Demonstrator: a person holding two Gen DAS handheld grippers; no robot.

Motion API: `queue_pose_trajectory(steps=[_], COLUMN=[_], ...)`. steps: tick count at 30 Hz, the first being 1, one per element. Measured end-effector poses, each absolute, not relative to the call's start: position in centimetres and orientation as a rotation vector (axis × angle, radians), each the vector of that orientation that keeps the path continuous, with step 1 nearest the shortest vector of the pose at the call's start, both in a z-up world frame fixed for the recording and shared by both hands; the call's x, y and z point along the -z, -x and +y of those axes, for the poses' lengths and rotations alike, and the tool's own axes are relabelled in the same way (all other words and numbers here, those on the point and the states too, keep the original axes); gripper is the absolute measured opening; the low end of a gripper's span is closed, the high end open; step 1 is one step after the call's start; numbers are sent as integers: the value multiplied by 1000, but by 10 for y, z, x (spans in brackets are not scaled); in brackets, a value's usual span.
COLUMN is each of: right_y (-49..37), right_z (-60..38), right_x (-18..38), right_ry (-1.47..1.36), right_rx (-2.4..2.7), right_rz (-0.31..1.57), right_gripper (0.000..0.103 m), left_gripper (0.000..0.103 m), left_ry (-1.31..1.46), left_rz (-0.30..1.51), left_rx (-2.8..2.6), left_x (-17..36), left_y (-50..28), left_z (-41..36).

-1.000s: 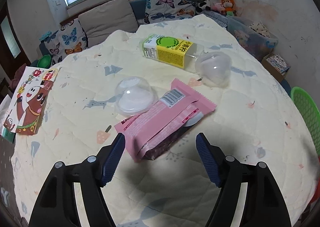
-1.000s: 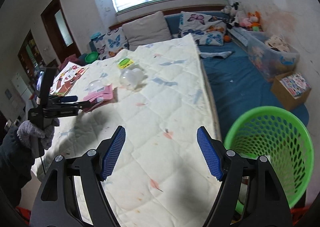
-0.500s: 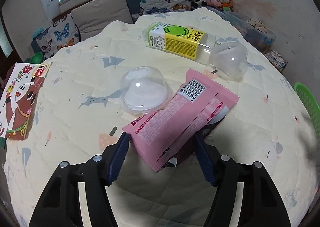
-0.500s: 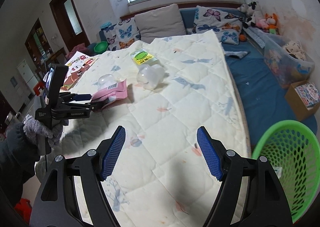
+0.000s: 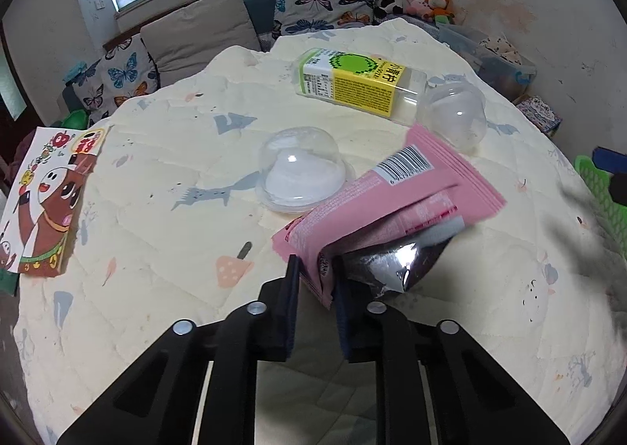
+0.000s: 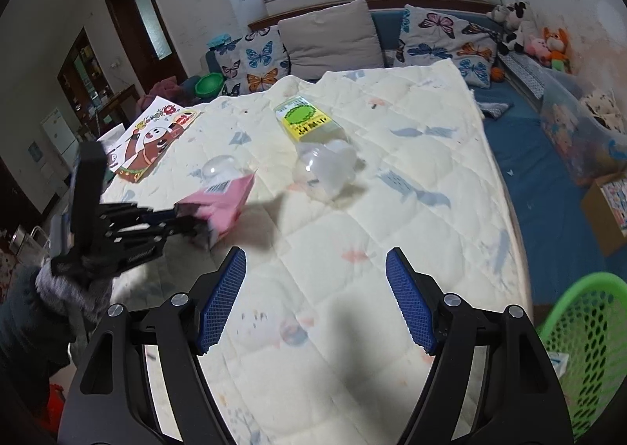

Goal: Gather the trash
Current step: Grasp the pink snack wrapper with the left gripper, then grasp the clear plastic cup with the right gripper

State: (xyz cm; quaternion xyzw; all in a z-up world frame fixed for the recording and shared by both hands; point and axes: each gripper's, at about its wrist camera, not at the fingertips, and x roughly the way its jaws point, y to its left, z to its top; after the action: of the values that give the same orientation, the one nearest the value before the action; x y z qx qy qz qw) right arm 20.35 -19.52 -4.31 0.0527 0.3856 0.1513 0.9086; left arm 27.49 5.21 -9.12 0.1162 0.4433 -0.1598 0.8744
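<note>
The left gripper [image 5: 316,280] is being clamped on the near corner of the pink wrapper [image 5: 392,202]; the thin foil could be slipped free when lifted.

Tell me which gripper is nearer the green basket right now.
Right. The right gripper hangs open over the quilt beside the green basket; the left gripper, clamping the pink wrapper, is farther across.

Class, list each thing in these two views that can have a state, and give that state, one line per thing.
Left claw: shut on the pink wrapper.
Right claw: open, holding nothing.
Pink wrapper: torn open, silver lining showing.
Juice bottle: lying on its side on the quilt.
Near clear dome lid: dome up, beside the wrapper.
Far clear dome lid: tipped on its side.
Green basket: upright beside the bed.
</note>
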Motion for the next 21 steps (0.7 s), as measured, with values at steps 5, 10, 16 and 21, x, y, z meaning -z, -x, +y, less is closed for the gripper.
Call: queue_pose_trajectory(steps=[5,10,16,21], right_y=[-232,-261,-289,-307], right_z=[-183,-175,-172,-173], right_x=[48,58,70,79], right_ry=[-117,-179,-232,-289], right_rx=[-305,-303,-281,-271], right_rz=[806,829,860,883], right_gripper=[74,74,74,71], left_gripper=[9,9,9,9], left_ry=[-220,-217,-210,-201], left_rz=[928,912,893,891], left_rx=[310,306,313,321], left_x=[84,75,65,63], left_y=[-268,-256,-247,-245], left_z=[64,72,78,81])
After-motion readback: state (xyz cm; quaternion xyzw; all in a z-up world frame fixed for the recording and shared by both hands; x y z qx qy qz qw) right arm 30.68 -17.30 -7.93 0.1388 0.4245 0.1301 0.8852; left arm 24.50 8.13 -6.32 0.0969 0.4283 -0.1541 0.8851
